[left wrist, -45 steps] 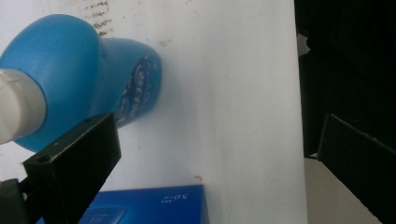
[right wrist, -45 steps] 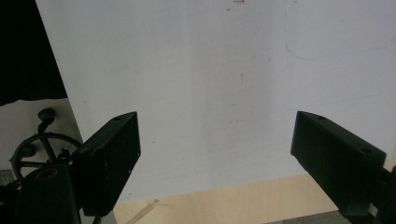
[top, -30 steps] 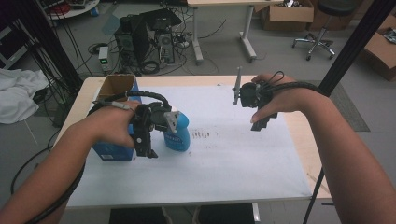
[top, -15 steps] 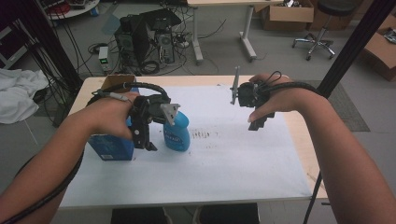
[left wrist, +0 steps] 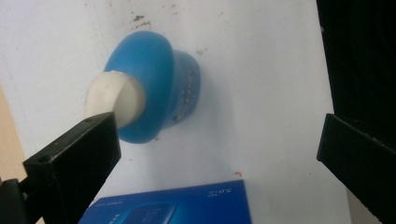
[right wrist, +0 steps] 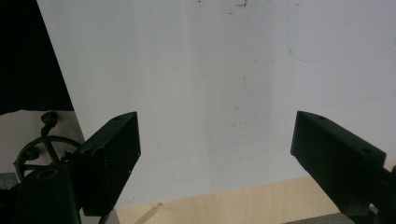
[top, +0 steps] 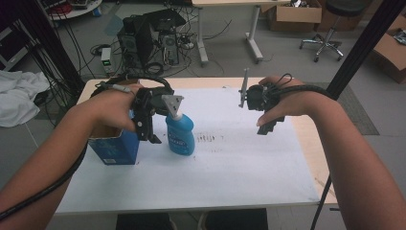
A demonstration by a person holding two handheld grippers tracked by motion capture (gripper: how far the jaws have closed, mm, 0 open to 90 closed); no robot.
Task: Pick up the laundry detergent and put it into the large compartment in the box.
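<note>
At left-centre of the high view, your wide-open left claw (top: 152, 133) hangs just beside the upright blue bottle (top: 180, 134), way closer than your empty, wide-open right claw (top: 266, 125).

A wooden table (top: 306, 139) is covered by a white paper sheet (top: 230, 167) with faint dark smudges near its middle. On the grey floor beyond stand black computer towers (top: 148, 40) amid tangled cables, what looks like a brown cardboard box (top: 287, 17), and a wheeled office chair (top: 330, 33). White crumpled cloth (top: 16, 100) lies at left.
</note>
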